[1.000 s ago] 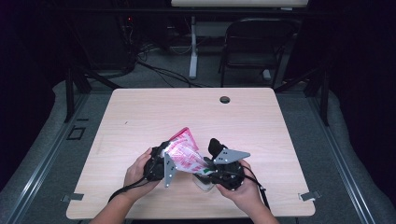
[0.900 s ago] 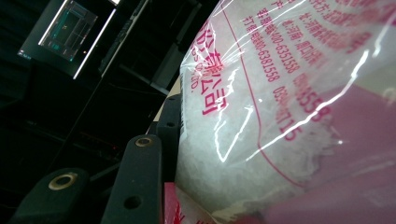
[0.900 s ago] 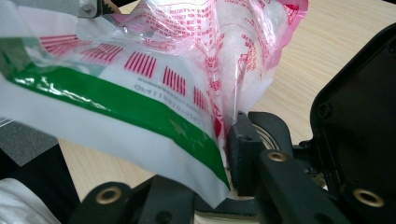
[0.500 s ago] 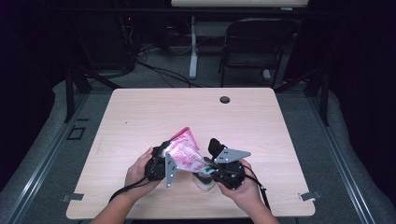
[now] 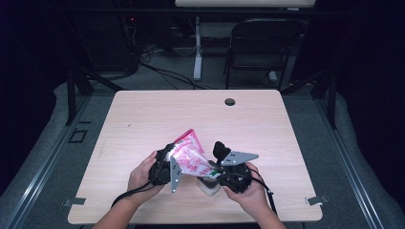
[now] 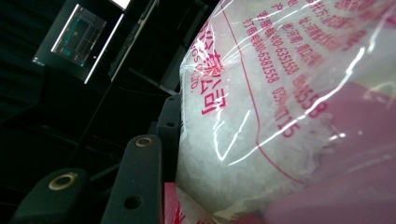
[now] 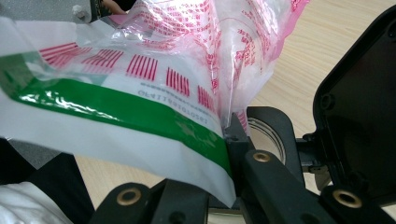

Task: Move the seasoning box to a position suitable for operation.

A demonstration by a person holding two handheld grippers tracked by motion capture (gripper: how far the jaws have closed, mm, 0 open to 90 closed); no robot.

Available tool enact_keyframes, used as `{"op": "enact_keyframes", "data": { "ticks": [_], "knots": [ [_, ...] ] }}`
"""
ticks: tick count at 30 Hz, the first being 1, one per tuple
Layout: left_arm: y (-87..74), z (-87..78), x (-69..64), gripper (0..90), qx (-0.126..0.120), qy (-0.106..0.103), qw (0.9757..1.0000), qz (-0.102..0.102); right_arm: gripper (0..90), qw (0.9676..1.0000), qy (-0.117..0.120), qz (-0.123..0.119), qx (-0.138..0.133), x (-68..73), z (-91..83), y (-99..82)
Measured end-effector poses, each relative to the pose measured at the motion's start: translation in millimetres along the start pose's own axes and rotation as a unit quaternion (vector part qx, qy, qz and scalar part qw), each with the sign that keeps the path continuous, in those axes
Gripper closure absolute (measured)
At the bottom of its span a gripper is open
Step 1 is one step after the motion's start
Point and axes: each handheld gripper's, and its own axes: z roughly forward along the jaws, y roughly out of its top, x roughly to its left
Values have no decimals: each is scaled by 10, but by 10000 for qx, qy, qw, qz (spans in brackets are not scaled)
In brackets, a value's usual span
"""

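A clear plastic bag with pink print, holding white granules, hangs tilted over the table's near middle between both grippers. My left gripper is shut on its upper end; in the left gripper view the bag presses against the black jaws. Lower down, my right gripper is shut on the bag's end, pinching its green-striped edge at the jaw tips. A small clear round jar stands on the table under that end; its rim shows just behind the jaws.
The light wooden table has a round cable hole near its far edge. A black chair and cables stand on the floor beyond the table. Both of the person's hands rest near the front edge.
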Motion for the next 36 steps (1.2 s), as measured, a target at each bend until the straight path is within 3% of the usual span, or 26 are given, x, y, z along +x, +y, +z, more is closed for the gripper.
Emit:
{"op": "enact_keyframes", "data": {
  "ticks": [11, 20, 36],
  "knots": [
    [54, -31, 11, 644, 37, 134, 9993, 355, 900, 9999, 69, 99, 5, -23, -2, -19],
    [81, -21, 18, 645, -2, 166, 9990, 409, 900, 9997, 139, 197, -6, -54, -5, -29],
    [105, -41, 23, 646, 30, 352, 9970, 685, 900, 9988, 224, 424, -25, -92, 52, -63]
  ]
}}
